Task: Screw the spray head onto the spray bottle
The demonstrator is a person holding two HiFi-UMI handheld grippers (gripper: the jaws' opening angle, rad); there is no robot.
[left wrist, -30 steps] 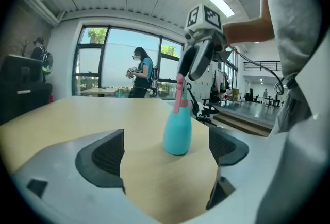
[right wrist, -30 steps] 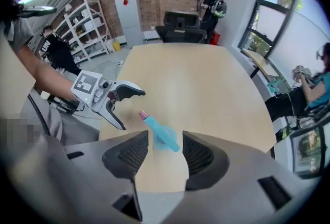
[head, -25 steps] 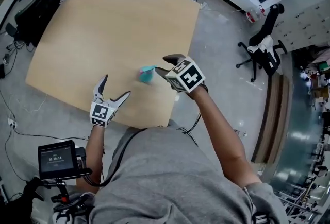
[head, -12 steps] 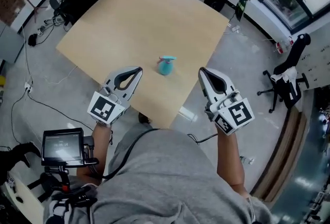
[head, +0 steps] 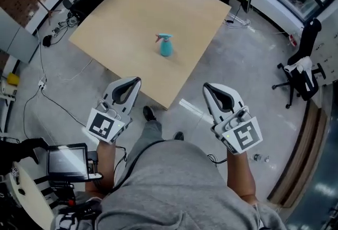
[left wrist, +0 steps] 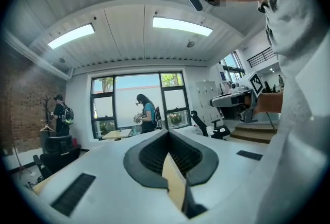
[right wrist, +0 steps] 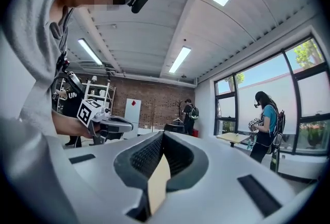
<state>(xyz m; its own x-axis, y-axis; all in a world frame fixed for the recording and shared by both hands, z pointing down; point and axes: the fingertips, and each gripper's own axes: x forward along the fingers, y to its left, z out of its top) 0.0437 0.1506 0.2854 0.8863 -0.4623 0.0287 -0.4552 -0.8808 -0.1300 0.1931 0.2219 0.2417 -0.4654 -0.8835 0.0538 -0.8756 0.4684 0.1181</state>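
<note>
Light wooden bench is viewed from above. Left tongs and right tongs are held short of its near edge, each closed with nothing between the jaws. Teal spray bottle, spray head fitted, is stood upright mid-bench, well apart from both.

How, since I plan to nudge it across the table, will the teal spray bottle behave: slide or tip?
The spray bottle stands upright on the smooth table, small and apparently plastic, so it is probably light and may slide readily. Its spray head juts sideways on top, so a high push could tip it.
</note>
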